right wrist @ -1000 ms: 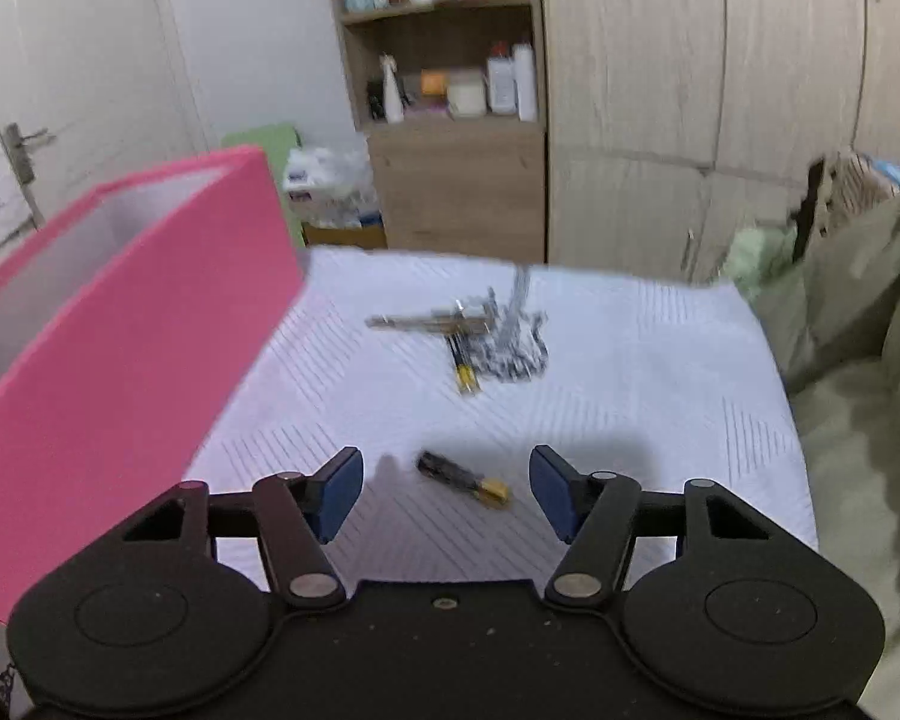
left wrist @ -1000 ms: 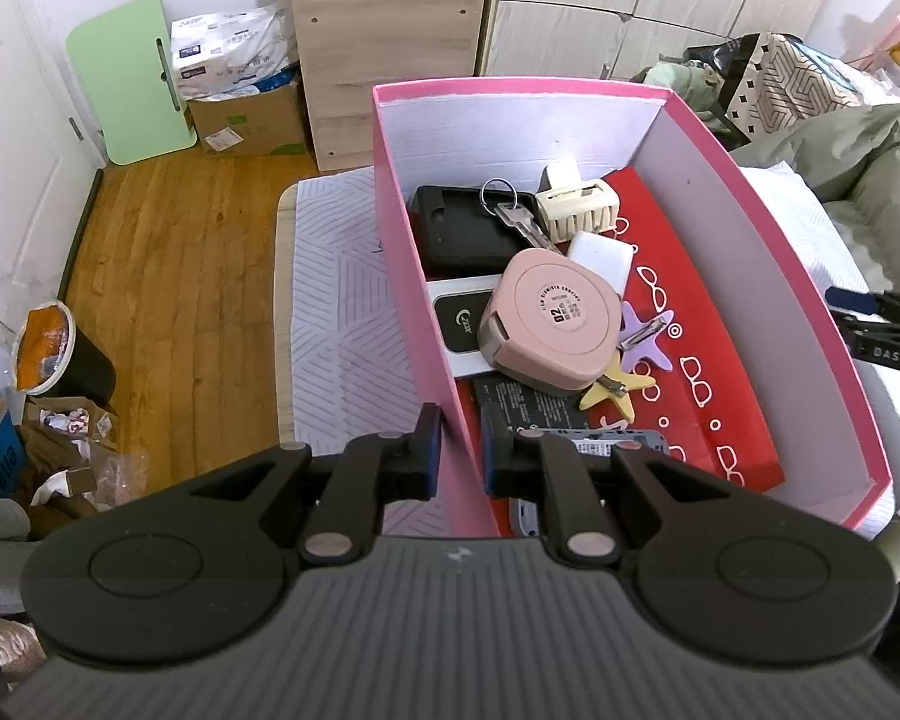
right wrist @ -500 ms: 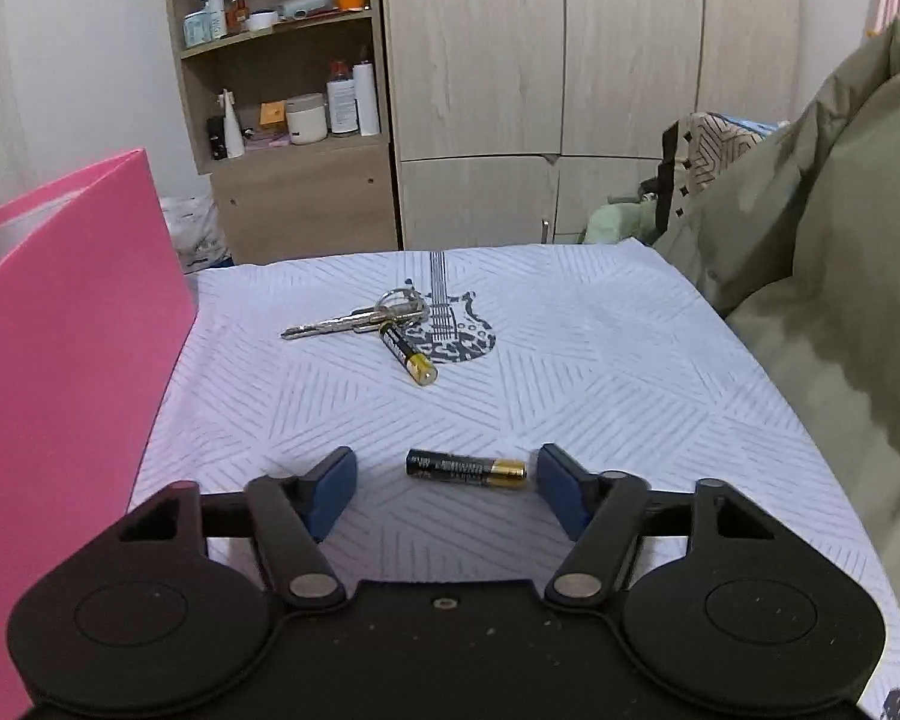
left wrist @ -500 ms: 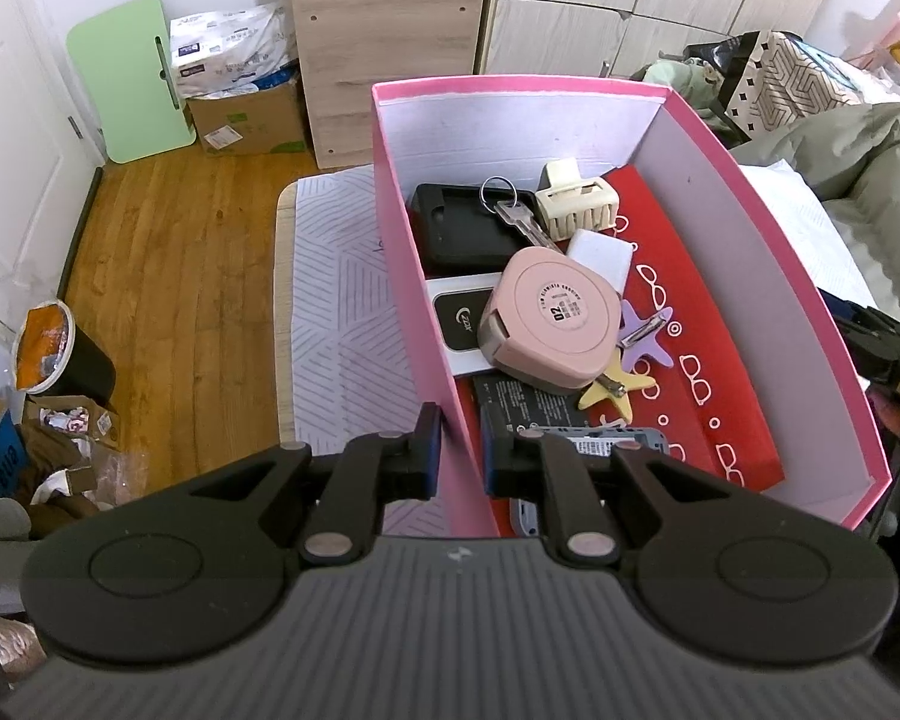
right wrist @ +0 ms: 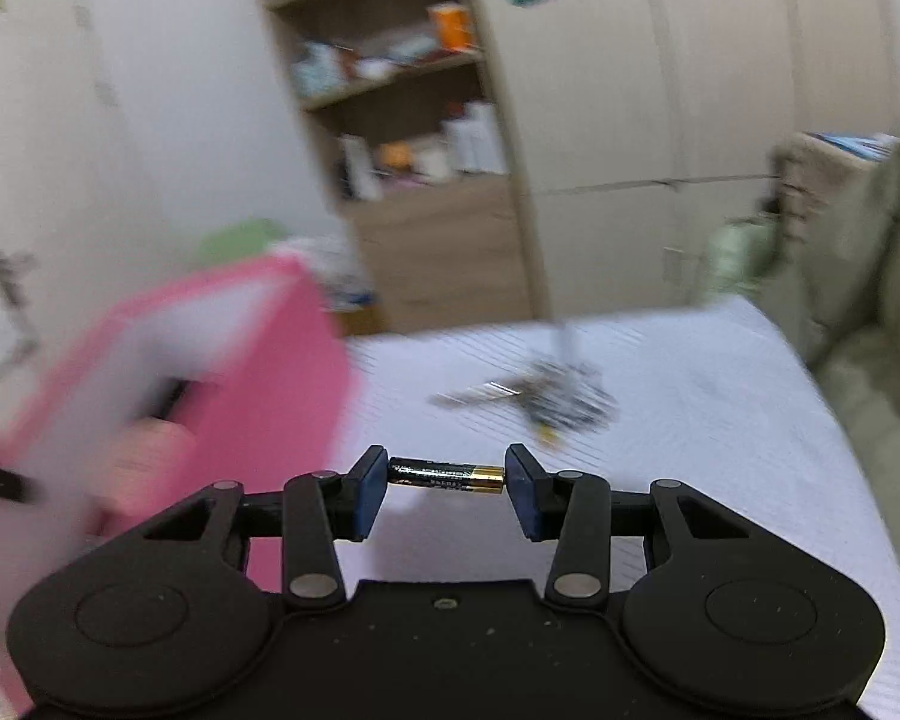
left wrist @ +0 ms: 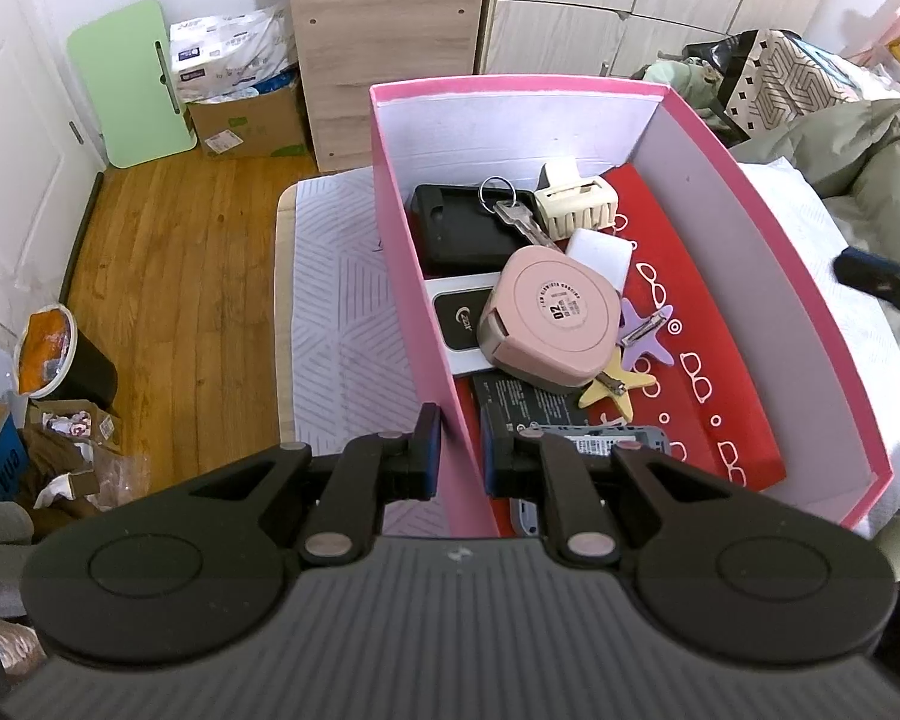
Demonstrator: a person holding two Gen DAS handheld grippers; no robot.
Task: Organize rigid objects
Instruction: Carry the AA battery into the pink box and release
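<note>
A pink box [left wrist: 774, 228] stands on the white bedcover. It holds a pink tape measure [left wrist: 549, 318], a black case [left wrist: 456, 228], keys [left wrist: 513, 213], a cream hair claw [left wrist: 576, 201], star clips [left wrist: 618, 381] and other items. My left gripper [left wrist: 459, 459] is shut on the box's left wall [left wrist: 408, 276]. My right gripper [right wrist: 446, 480] is shut end to end on a black and gold battery [right wrist: 447, 474], lifted above the bedcover, to the right of the box [right wrist: 258, 372]. Its dark tip shows at the right edge of the left wrist view [left wrist: 882, 282].
On the bedcover [right wrist: 690, 420] beyond the right gripper lie a blurred bunch of keys and another battery [right wrist: 540, 402]. An olive duvet [right wrist: 882, 300] lies on the right. A wooden cabinet [left wrist: 384, 54], a cardboard box [left wrist: 240, 114] and a bin [left wrist: 60, 354] stand on the floor at left.
My right gripper has closed on the battery that lay between its fingers and lifted it, swinging towards the box. The left gripper still holds the box wall.
</note>
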